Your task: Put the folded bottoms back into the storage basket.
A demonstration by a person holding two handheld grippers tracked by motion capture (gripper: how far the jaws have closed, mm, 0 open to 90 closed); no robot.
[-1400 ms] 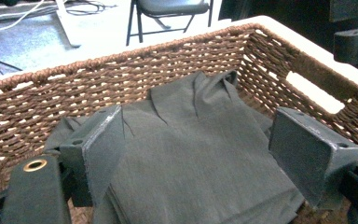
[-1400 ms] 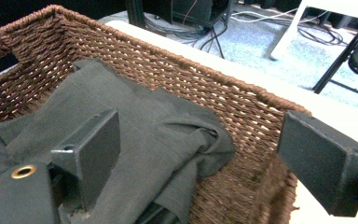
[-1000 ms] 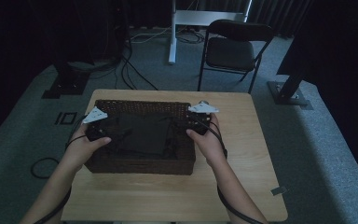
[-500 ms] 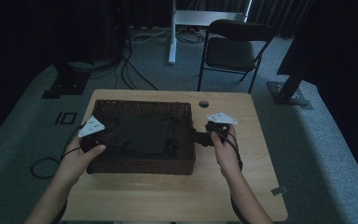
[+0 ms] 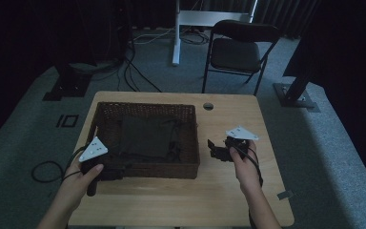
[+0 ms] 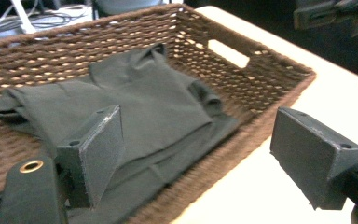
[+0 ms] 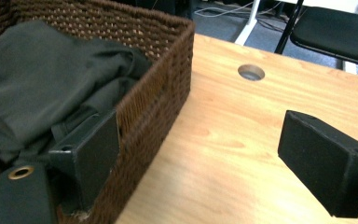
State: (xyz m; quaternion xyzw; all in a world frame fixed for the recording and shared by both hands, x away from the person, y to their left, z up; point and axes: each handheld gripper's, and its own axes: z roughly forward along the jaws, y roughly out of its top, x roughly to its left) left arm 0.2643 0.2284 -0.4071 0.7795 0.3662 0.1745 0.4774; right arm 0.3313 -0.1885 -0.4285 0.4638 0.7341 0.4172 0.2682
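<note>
One rectangular wicker basket (image 5: pixel 145 168), brown and tightly woven, with a slot handle in its end wall, on the left half of a pale wooden desk (image 5: pixel 228 200). Inside, one dark grey-green folded cloth (image 5: pixel 145 137), soft and creased. One round hole (image 5: pixel 208 106) in the far desk surface. Two tongs: left tongs (image 6: pixel 200 154) spread wide and empty at the basket's near left corner; right tongs (image 7: pixel 200 158) also wide and empty, just right of the basket. One black folding chair (image 5: pixel 236 52) beyond on grey carpet.

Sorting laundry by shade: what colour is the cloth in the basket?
Dark grey cloth, clearest in the left gripper view.
</note>
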